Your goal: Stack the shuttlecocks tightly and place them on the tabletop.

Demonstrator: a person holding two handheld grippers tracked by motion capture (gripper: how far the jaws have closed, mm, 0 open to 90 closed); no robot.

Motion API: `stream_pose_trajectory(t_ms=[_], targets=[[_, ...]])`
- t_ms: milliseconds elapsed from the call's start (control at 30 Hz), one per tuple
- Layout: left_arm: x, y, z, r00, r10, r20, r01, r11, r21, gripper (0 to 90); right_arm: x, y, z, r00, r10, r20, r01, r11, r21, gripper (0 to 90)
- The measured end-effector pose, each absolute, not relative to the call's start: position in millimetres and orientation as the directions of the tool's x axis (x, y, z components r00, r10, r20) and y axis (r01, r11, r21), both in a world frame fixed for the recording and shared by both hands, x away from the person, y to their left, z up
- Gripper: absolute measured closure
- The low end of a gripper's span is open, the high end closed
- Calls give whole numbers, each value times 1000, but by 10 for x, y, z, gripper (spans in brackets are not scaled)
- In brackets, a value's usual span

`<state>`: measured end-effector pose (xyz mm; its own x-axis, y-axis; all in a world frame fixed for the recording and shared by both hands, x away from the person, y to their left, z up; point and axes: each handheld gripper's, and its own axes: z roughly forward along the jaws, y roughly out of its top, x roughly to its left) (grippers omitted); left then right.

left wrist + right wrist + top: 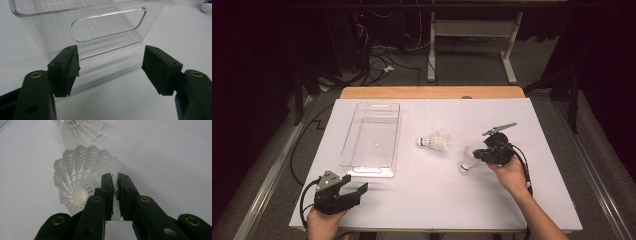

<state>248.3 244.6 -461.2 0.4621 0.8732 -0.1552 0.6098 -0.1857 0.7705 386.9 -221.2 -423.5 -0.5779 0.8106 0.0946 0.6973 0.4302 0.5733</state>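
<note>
Right claw pinches the skirt edge of a shuttlecock on the table, right of the bin. Left claw idle, released. Likely next: lift, carry left, drop it in the bin.

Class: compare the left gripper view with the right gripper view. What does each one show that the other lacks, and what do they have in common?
Left gripper view alone: the clear plastic bin with its handle cut-out, seen between the wide-open jaws of the left hand-held gripper.

Right gripper view alone: the right hand-held gripper, jaws pinched on the skirt edge of the near shuttlecock.

Shared: the white table cover and, at the frame edge, the far shuttlecock.
</note>
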Motion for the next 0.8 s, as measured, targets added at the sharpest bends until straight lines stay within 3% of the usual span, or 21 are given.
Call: stream_pose_trajectory(t_ms=[800], targets=[[2481,2443,-4611,461,874,-153,609,-186,771,309,3899,-2417,-4411,-516,847,124,747,375,549,778]])
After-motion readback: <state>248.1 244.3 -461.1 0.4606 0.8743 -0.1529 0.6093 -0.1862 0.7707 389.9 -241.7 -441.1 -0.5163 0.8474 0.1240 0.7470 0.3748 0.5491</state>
